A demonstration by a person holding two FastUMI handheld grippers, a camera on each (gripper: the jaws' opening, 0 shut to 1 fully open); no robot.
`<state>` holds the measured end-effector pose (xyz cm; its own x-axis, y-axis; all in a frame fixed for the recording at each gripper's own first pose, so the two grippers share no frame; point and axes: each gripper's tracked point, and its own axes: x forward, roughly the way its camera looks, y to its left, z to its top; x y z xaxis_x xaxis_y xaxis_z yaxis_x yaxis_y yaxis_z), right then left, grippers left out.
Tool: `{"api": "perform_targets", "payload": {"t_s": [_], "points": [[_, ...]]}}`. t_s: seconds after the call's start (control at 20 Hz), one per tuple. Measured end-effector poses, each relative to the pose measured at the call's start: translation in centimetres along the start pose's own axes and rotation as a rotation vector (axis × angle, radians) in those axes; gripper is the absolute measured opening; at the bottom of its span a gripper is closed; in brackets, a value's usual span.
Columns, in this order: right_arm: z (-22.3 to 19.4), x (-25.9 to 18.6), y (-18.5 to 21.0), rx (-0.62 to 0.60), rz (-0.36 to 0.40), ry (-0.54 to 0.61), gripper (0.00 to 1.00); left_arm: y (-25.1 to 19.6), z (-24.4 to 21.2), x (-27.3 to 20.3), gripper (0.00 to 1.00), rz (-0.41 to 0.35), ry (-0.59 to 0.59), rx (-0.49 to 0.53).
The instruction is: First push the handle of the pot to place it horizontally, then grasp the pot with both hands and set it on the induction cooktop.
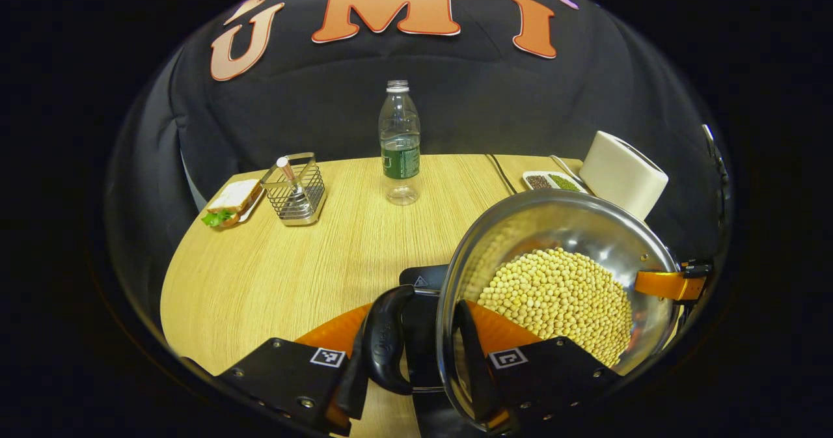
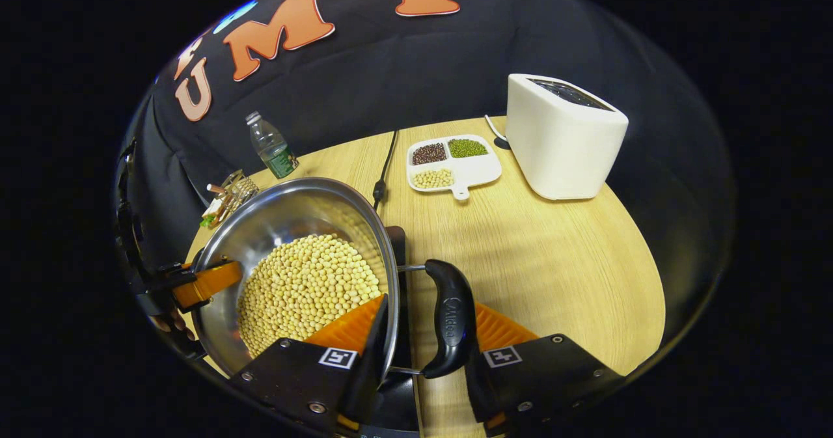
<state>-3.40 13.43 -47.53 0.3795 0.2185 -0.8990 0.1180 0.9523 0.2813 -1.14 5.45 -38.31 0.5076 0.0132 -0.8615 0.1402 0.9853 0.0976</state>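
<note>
Gripping the pot (image 1: 559, 275) from both sides, the two grippers hold it above a black cooktop (image 1: 426, 275) near the table's (image 1: 293, 269) front edge. Left gripper (image 1: 416, 353) is clenched: one finger sits outside the black side handle (image 1: 384, 340), the other inside the rim, so handle & wall are pinched betw. them. In the right gripper view, the right gripper (image 2: 423, 350) does the same on the opposite handle (image 2: 452, 324), w/ one finger inside the pot (image 2: 293, 230) & one outside the handle. Pot is steel, tilted a bit in both views, holding a heap of pale yellow beans (image 1: 559, 301). Can't tell if its base touches the cooktop (image 2: 397, 249); only a strip of the black slab shows under it.

In the left gripper view, the far gripper's finger shows at the pot's opposite rim. Toward the table's (image 2: 553, 256) back edge stands a clear water bottle (image 1: 399, 142), part full. At the back left corner sit a wire holder (image 1: 296, 191) and, just beside it, a sandwich (image 1: 231, 204) on a small plate. Back right: a white toaster (image 2: 563, 138), w/ a white 3-part dish (image 2: 452, 161) of dark, green & pale beans just beside it. A black cable (image 2: 385, 164) runs from the cooktop toward the back edge.
</note>
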Motion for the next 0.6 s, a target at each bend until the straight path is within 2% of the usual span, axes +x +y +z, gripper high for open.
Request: {"api": "perform_targets", "payload": {"t_s": [0.1, 0.25, 0.3, 0.4, 0.5, 0.6], "points": [[-0.1, -0.2, 0.3, -0.055, 0.034, 0.002, 0.62, -0.2, -0.1, -0.4, 0.69, 0.002, 0.004, 0.001], [1.2, -0.8, -1.1, -0.171, -0.036, -0.065, 0.76, 0.2, 1.0, -1.3, 0.73, 0.015, -0.036, 0.001], [1.8, -1.4, -1.3, -0.194, -0.054, -0.095, 0.84, 0.9, 2.4, -1.9, 0.76, 0.039, -0.083, 0.003], [3.6, -3.4, -1.1, -0.209, -0.046, -0.167, 0.92, 1.5, 5.1, -3.5, 0.8, 0.062, -0.18, -0.01], [6.7, -6.1, -0.6, -0.216, -0.03, -0.269, 0.94, 2.6, 7.7, -6.3, 0.79, 0.103, -0.286, -0.002], [9.1, -9.6, 0.3, -0.238, -0.01, -0.373, 0.94, 2.7, 11.0, -9.4, 0.79, 0.106, -0.393, -0.009]]}}
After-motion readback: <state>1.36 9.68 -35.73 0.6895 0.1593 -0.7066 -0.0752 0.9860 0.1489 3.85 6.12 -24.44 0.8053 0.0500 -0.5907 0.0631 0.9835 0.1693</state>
